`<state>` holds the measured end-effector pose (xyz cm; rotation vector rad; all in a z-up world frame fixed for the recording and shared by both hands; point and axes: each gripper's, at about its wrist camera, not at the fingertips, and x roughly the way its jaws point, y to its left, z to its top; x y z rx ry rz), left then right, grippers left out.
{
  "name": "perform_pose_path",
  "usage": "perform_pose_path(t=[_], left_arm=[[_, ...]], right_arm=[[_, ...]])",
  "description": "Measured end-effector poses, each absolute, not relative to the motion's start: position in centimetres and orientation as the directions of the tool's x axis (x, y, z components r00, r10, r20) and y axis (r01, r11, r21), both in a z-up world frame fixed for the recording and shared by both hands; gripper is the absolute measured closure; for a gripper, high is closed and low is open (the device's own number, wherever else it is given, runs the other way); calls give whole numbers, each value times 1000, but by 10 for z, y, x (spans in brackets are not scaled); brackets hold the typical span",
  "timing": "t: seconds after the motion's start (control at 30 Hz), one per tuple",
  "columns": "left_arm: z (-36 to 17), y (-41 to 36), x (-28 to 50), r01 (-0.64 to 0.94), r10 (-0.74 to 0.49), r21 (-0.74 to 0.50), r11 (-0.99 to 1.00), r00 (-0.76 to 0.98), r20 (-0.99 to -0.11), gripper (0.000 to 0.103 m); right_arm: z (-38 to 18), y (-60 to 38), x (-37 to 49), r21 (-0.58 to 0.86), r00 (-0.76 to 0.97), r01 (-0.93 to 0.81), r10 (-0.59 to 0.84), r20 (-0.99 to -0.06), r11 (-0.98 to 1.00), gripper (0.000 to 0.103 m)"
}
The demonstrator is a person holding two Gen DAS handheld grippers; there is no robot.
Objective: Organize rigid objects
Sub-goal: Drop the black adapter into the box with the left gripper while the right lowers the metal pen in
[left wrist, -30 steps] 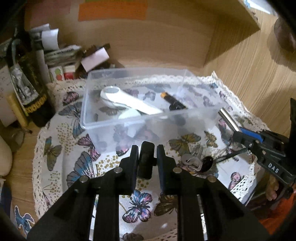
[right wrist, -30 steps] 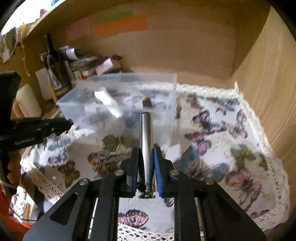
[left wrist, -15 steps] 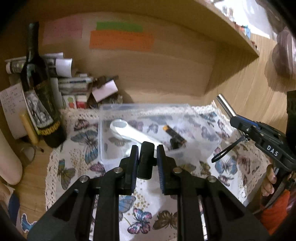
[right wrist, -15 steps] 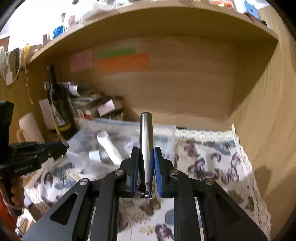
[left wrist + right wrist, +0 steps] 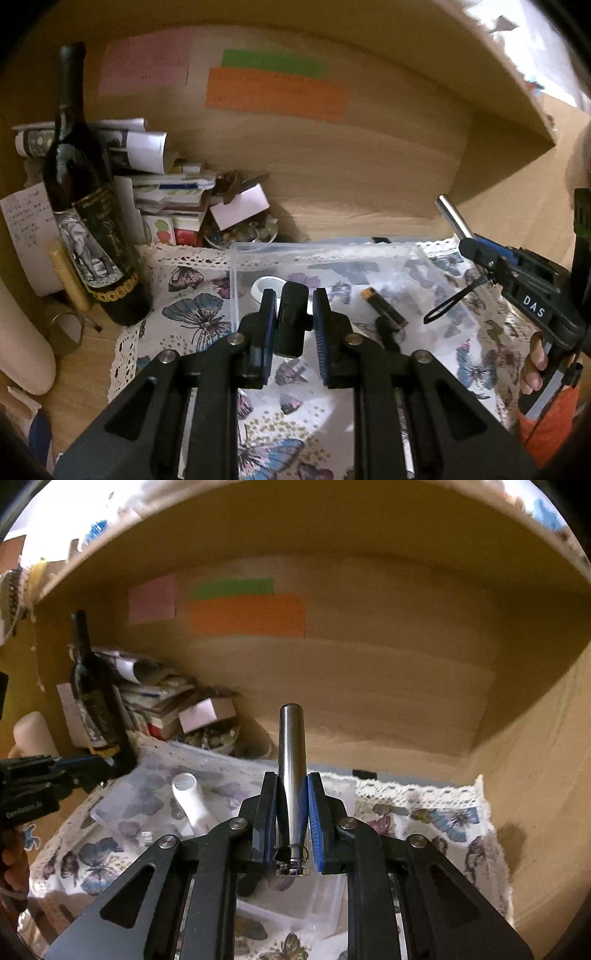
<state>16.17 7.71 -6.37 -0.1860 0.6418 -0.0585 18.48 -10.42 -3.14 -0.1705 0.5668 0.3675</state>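
The left claw (image 5: 294, 314) is clamped on a small black plastic block (image 5: 291, 319), and the right claw (image 5: 292, 812) is clamped on a slim polished steel cylinder (image 5: 290, 760) with a black cord loop at its rear end. Both items hang above the clear plastic storage box (image 5: 236, 280), which sits on the butterfly-print cloth (image 5: 192, 295) over the worktop. Inside that box lie a white plastic handled gadget (image 5: 192, 801) and a short black-and-orange stick (image 5: 384, 310). The likeliest trouble is the cylinder: it juts far forward of the pads, held only near its back end, so a quick tilt could make it pivot or slide out and land outside the box. Its dangling loop could also catch on the box rim. Both claws point moderately downward toward the box, the right one beside the box's right end, the left one near its front wall.
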Motion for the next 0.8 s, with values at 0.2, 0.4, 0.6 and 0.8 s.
perform_pose_path(t=[0.2, 0.4, 0.6, 0.8], left_arm=[[-88, 78, 185, -25, -103, -184, 983, 752, -651, 84], [-104, 81, 199, -25, -122, -201, 979, 717, -686, 84], [-108, 81, 202, -23, -127, -201, 979, 706, -697, 84], [-106, 79, 201, -14, -139, -208, 978, 698, -702, 84]], right_arm=[[-68, -98, 210, -17, 704, -392, 287, -650, 920, 89], [-89, -95, 225, -2, 646, -390, 272, -713, 921, 89], [-92, -88, 229, -16, 624, -405, 264, -736, 914, 88], [-92, -92, 227, -8, 624, -403, 269, -734, 915, 84]])
